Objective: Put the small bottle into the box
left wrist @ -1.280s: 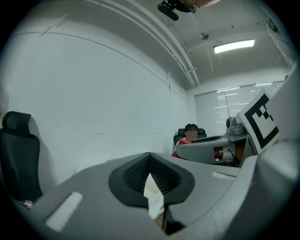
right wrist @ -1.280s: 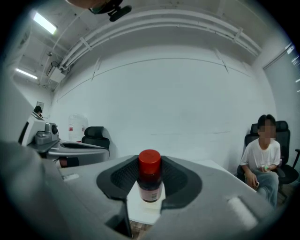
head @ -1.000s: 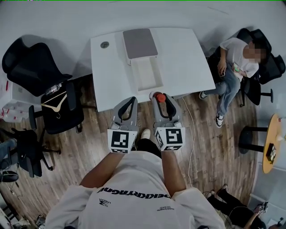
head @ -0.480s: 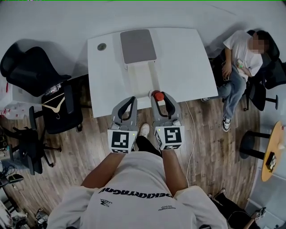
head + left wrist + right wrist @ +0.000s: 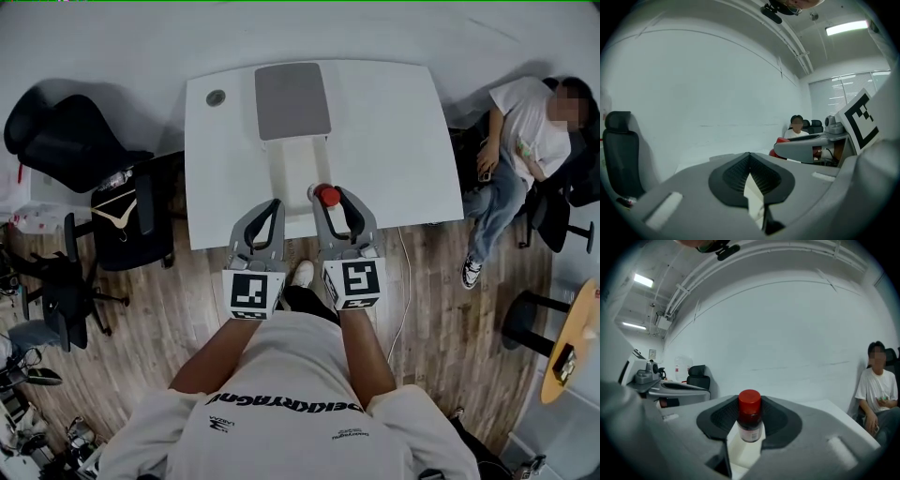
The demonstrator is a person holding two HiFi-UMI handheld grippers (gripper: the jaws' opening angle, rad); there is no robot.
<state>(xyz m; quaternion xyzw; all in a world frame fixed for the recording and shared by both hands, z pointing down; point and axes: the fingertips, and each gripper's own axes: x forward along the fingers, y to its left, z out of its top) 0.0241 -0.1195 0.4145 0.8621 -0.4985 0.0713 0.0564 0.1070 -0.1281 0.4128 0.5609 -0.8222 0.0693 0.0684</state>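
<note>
A small bottle (image 5: 327,195) with a red cap and a white label (image 5: 750,420) stands upright between the jaws of my right gripper (image 5: 330,201), which is shut on it. It hangs over the near end of the white box's open tray (image 5: 296,161); the box's grey lid (image 5: 292,100) lies flipped back beyond. In the right gripper view the bottle fills the gap between the dark pads (image 5: 780,420). My left gripper (image 5: 271,204) is level beside it on the left, over the table's (image 5: 394,131) near edge, shut with nothing in it (image 5: 749,157).
A small round disc (image 5: 217,97) sits at the table's far left corner. Black office chairs (image 5: 66,141) crowd the left side. A person (image 5: 525,131) sits on a chair at the right. A cable (image 5: 405,272) runs down the wooden floor.
Both grippers have moved forward from the table's edge, side by side. The bottle now sits over the near end of the box's tray. Neither gripper's jaws changed.
</note>
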